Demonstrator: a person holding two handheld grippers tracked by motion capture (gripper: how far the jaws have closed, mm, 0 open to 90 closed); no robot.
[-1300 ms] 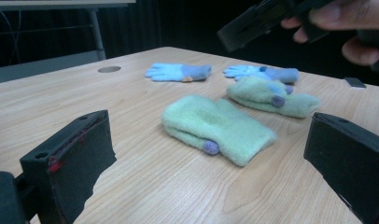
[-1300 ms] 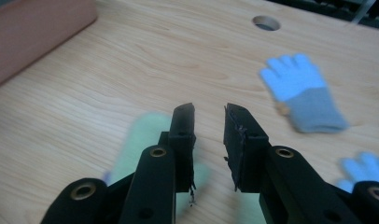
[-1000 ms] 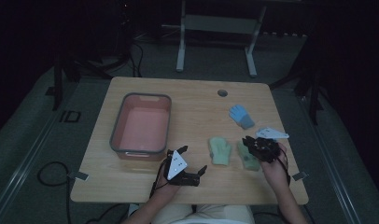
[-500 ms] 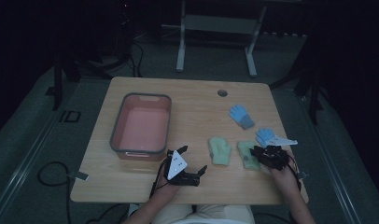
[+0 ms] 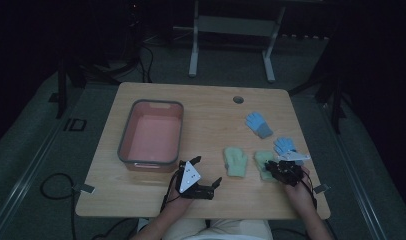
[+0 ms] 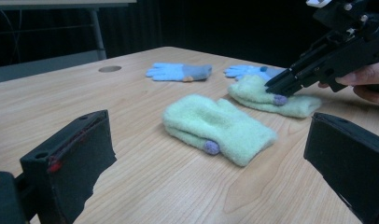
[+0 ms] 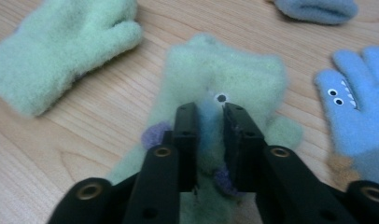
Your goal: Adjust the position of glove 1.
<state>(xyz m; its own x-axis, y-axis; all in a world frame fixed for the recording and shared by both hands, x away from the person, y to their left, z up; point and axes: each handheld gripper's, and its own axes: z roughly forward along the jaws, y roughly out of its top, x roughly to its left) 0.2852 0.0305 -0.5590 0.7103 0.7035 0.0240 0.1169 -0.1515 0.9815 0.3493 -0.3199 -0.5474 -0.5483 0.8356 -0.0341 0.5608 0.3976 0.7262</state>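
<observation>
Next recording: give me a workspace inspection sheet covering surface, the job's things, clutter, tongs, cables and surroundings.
Surface: wooden table, round hole near the far edge.
Job's things: green mitten pinched by the right tongs; second green mitten beside it.
Clutter: two blue gloves; empty pink bin.
Tongs: right tongs shut on the mitten, jaws just closing; left tongs open, holding nothing.
Cables: black cable on the floor at left.
Surroundings: dark room, grey metal stand behind the table.

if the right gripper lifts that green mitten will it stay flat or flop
Probably flop: the green mitten looks soft and fuzzy, bunching between the right gripper jaws. Likely light and not slippery, given its fleecy pile. It should not roll.
</observation>
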